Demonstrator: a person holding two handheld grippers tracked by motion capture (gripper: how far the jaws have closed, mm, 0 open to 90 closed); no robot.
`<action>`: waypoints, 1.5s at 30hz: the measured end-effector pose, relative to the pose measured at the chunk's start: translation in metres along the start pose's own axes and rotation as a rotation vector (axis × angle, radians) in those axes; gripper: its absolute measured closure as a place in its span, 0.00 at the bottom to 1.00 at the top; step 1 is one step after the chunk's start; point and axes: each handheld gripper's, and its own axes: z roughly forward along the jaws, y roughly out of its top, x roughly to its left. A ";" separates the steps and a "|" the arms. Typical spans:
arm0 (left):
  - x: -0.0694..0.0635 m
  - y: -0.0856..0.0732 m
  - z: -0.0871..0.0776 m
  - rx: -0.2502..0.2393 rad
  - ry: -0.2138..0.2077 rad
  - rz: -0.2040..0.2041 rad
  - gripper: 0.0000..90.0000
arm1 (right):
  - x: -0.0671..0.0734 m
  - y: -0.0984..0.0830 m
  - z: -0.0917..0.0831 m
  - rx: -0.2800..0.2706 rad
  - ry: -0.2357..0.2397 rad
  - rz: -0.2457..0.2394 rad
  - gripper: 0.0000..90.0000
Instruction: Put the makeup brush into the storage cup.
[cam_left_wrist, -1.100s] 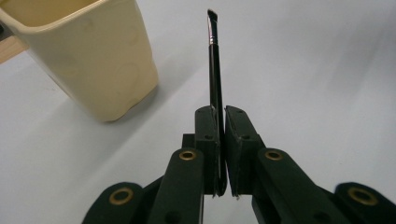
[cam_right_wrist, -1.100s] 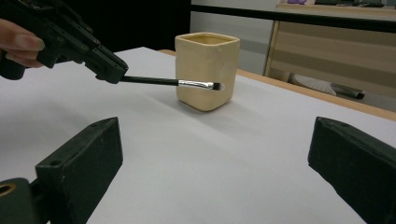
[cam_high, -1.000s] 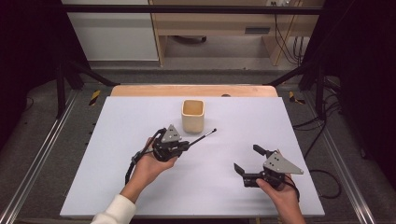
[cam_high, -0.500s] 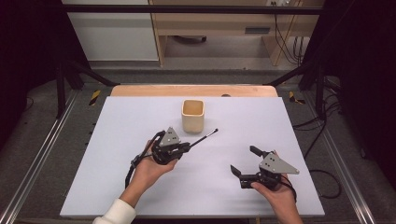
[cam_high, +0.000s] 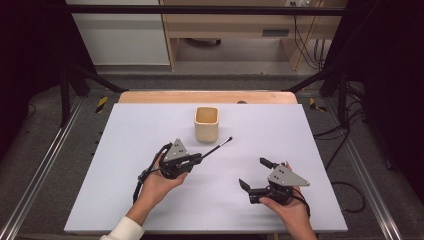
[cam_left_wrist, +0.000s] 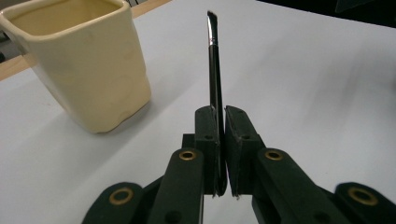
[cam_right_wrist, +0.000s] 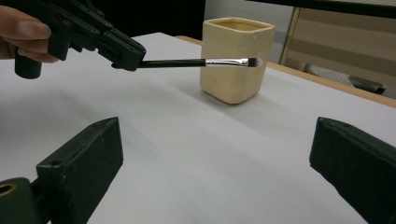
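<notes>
No text, label, brand, number or sign can be read in any of the pictures. The cream cup (cam_high: 206, 123), the brush (cam_high: 217, 147), the black grippers and the white table (cam_high: 310, 150) all carry plain, unmarked surfaces.

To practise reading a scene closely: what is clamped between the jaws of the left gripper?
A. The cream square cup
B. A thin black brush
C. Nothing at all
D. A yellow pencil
B: in the left gripper view the left gripper has its jaws closed on the handle of the thin black brush, whose tip points past the cream cup; the cup stands free on the table.
</notes>
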 end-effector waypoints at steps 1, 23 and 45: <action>0.001 -0.001 0.001 0.007 -0.001 0.004 0.94 | 0.001 0.000 0.000 0.001 0.000 0.000 0.03; 0.006 -0.018 -0.016 -0.086 0.016 -0.023 0.94 | 0.014 0.003 0.021 0.028 0.028 0.002 0.04; -0.001 -0.019 -0.022 -0.141 0.017 -0.037 0.93 | 0.017 0.016 0.048 0.016 0.071 0.041 0.05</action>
